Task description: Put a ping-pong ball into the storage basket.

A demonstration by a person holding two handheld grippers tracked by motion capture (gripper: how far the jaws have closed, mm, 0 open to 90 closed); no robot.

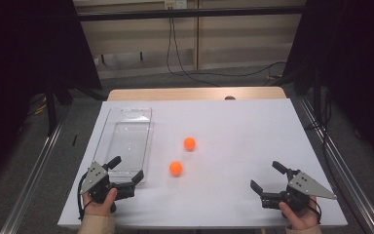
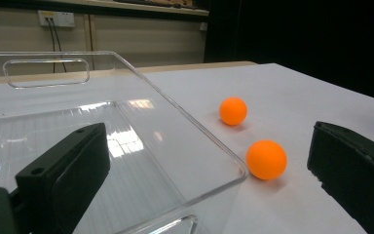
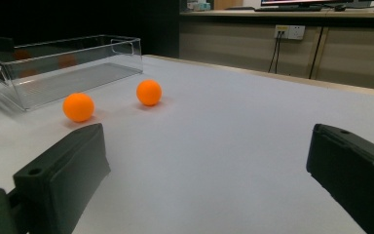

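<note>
Two orange balls lie on the white table: the nearer ball and the farther ball. A clear plastic bin stands empty at the left. My left gripper is open at the bin's near end, one jaw over the bin, the other outside it. My right gripper is open over bare table at the front right, well apart from the balls.
The white table has a wooden strip along its far edge. Dark curtains flank the scene, and cables run across the floor behind. Metal rails run along both sides of the table.
</note>
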